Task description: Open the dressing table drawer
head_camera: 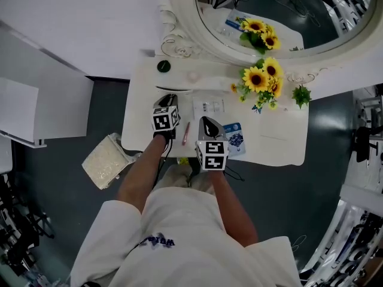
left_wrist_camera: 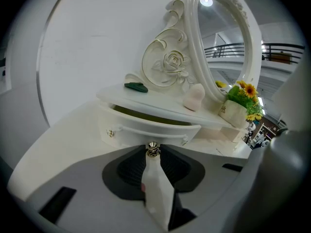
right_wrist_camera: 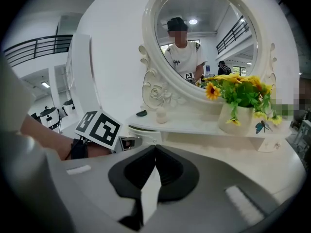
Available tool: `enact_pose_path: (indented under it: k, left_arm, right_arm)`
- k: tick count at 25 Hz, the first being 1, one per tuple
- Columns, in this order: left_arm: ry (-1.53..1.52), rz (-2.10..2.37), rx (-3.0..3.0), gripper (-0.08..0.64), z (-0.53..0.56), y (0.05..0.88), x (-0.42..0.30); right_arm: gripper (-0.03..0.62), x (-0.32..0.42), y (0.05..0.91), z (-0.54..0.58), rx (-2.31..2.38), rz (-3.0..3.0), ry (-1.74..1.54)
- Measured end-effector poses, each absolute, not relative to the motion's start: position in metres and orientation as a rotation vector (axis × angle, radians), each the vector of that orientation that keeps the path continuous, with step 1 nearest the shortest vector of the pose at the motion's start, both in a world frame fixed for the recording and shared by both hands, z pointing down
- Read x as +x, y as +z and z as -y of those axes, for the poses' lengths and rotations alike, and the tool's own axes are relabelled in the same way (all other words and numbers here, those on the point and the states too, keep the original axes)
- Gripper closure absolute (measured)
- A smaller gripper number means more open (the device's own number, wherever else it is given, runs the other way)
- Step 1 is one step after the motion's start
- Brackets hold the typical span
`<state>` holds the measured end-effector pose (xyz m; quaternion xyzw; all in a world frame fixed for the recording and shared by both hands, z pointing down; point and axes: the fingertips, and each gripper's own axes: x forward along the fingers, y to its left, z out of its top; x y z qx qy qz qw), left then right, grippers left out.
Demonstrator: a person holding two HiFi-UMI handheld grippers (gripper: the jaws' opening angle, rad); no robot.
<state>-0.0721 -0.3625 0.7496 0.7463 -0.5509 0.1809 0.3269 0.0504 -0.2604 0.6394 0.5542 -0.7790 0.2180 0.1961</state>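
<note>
The white dressing table (head_camera: 275, 148) carries a raised shelf with a small curved drawer (left_wrist_camera: 146, 129) under it. That drawer stands pulled out a little, and a dark gap shows behind its front. My left gripper (left_wrist_camera: 152, 152) is shut on the drawer's small metal knob (left_wrist_camera: 152, 148). In the head view the left gripper (head_camera: 169, 99) reaches to the shelf's front at the table's left. My right gripper (right_wrist_camera: 155, 147) hovers shut over the tabletop with nothing between its fingers, to the right of the left gripper (right_wrist_camera: 99, 127). The head view has the right gripper (head_camera: 206, 123) near the table's front edge.
An oval mirror (head_camera: 281, 11) stands at the back. Sunflowers in a white pot (right_wrist_camera: 238, 106) sit on the shelf's right, a pink sponge (left_wrist_camera: 195, 97) and a dark green piece (left_wrist_camera: 136, 87) on its left. A pen (head_camera: 185, 133) and cards (head_camera: 233, 137) lie on the tabletop. A woven cushion (head_camera: 108, 160) sits on the floor at the left.
</note>
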Motion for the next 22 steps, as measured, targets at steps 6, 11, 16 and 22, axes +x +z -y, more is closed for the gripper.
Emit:
enact_pose_path:
  k: [6,11,16,22]
  left_arm:
    - [0.486,1.438,1.967,0.463,0.357,0.748,-0.071]
    - [0.49,1.438,1.964,0.463,0.356,0.749,-0.073]
    - [0.49,1.433,1.974,0.463,0.352,0.75,-0.071]
    - [0.488,1.438,1.967,0.463,0.349,0.75,-0.071]
  right_arm:
    - [0.58,0.049,0.639,0.258,1.541,2.19,0.61]
    - [0.58,0.047,0.638,0.257,1.54,2.188,0.612]
    - [0.58,0.048,0.639,0.257,1.551,2.189,0.616]
    - [0.58,0.045,0.642,0.253,1.54,2.194,0.627]
